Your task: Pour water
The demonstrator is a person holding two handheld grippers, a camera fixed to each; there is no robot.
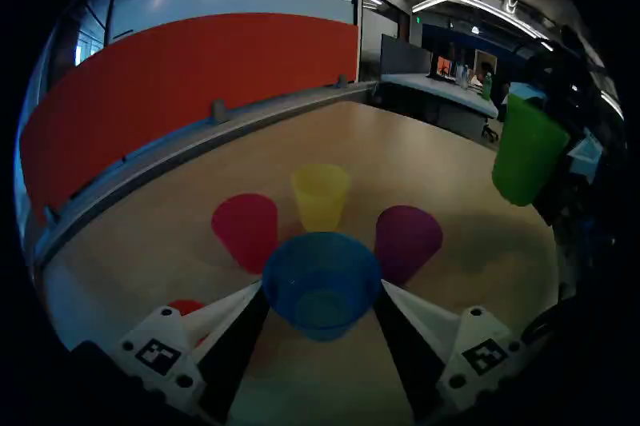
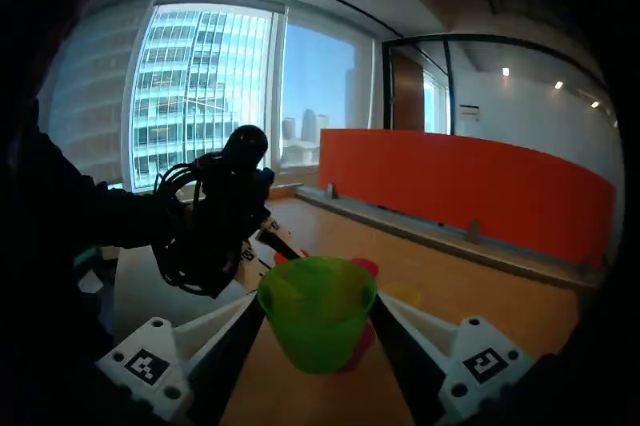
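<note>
Spanning the scene, a wooden desk (image 1: 400, 138) runs to an orange partition (image 1: 184, 82) along its far edge. At the near edge, the left gripper (image 1: 322, 292) presses both fingers against the sides of a blue cup (image 1: 322, 274), mouth up. A red cup (image 1: 246, 230), a yellow cup (image 1: 321, 196) and a purple cup (image 1: 407, 240) stand apart in an arc just behind it, toward mid-desk. The right gripper (image 2: 318, 306) is clamped on a green cup (image 2: 318, 326), carried in the air well to the side of the blue cup and nearly upright. Water in either cup cannot be made out. Judged step: bringing the green cup across to pour. To do it well, hold the blue cup steady, bring the green rim just above the blue mouth, then tilt slowly so the stream lands centrally and clears the neighbouring cups.
</note>
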